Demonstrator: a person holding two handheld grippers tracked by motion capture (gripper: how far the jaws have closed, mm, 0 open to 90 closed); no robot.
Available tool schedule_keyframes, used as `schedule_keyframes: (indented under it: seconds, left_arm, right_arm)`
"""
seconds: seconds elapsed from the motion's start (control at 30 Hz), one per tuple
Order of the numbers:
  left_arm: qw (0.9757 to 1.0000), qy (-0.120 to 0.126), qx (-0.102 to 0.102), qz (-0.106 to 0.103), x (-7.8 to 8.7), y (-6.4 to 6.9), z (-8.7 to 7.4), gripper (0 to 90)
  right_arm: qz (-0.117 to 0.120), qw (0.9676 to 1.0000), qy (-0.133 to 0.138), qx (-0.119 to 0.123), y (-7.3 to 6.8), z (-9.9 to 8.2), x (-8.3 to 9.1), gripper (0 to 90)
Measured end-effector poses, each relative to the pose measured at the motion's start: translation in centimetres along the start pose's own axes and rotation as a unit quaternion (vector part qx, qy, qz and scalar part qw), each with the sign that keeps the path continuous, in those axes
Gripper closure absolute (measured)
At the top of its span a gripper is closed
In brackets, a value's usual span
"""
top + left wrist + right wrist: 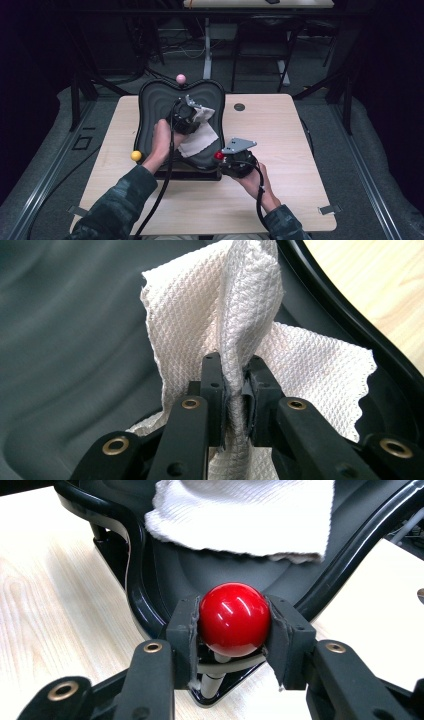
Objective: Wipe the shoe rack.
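The left claw (235, 390) is clamped on a bunched fold of the white cloth (235, 315), which rises between its jaws and spreads out to both sides over the dark tray (75, 340). From above, the left claw (184, 117) sits over the middle of the tray (150, 100), and the cloth (200, 137) lies partly crumpled under it and partly flat toward the tray's near right side.

The right claw (235, 625) is clamped on the red ball (234, 619), a knob on a short post at the tray's near right corner, with a pad pressed on either side of it. From above, the right claw (222, 157) is at that corner with the red ball (219, 155) at its tip.

A yellow ball (136, 155) stands at the tray's near left corner and a pink ball (180, 78) at its far edge. The tray rests on the pale wooden worktop (280, 150)
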State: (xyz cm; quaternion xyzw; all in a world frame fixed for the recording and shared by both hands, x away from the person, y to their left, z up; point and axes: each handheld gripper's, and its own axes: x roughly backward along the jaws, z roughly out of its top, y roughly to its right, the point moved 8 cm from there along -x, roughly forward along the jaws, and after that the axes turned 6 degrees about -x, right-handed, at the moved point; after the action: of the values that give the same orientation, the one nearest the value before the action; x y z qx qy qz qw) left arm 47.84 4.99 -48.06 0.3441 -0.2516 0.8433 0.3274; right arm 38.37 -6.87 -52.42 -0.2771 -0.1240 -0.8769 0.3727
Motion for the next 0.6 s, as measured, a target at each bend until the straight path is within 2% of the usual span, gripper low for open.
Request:
schedule_keyframes:
  seconds: [0.3, 0.53, 0.6]
  left_arm:
    - [0.9999, -0.001, -0.010, -0.010, 0.2, 1.8, -1.7, 81.2]
    - [0.9997, 0.002, -0.018, -0.014, 0.4, 2.9, -2.4, 81.2]
    - [0.9996, 0.000, -0.020, -0.022, 0.3, 3.6, -2.6, 81.3]
  right_arm:
    - [-0.001, 1.0000, 0.000, -0.002, 0.0, 0.0, -0.1, 59.6]
    - [-0.001, 1.0000, 0.000, 0.000, 0.0, 0.0, -0.1, 59.6]
    - [-0.002, 1.0000, 0.001, 0.000, 0.0, 0.0, -0.1, 59.6]
